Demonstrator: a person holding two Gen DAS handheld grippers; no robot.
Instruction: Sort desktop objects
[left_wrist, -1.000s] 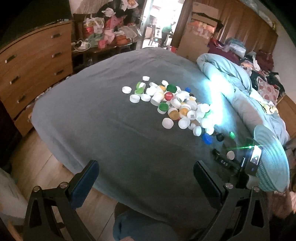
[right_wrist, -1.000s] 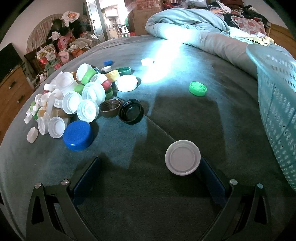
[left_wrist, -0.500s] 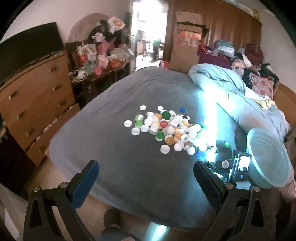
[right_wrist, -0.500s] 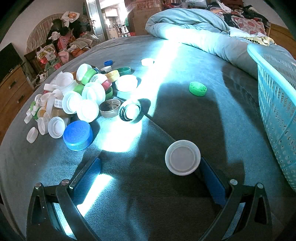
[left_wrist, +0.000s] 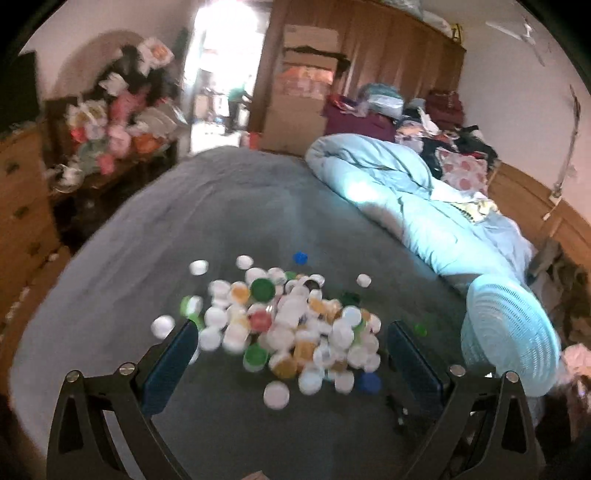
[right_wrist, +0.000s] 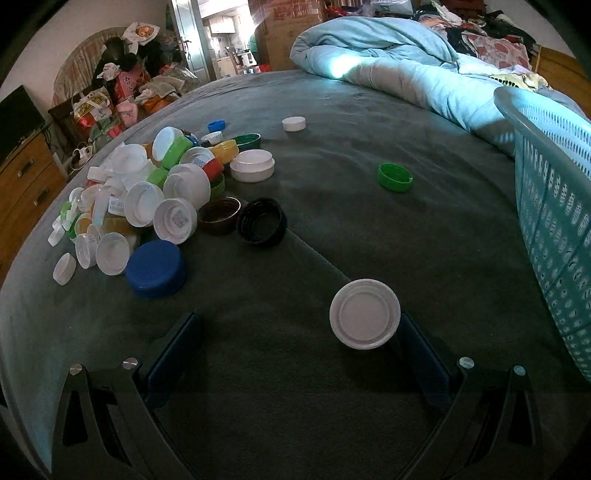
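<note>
Plastic caps (right_wrist: 177, 218) smooth; blanket (right_wrist: 369, 229) matt cloth; basket (right_wrist: 554, 206) perforated, probably plastic.

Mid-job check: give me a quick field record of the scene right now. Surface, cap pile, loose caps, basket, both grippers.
surface: grey blanket on a bed
cap pile: mixed bottle caps, mostly white, left of centre
loose caps: green cap, small white cap, black cap, blue cap
nearest: white lid against the right gripper's right finger
basket: light blue mesh basket, right edge
left gripper: open, above pile
right gripper: open
</note>
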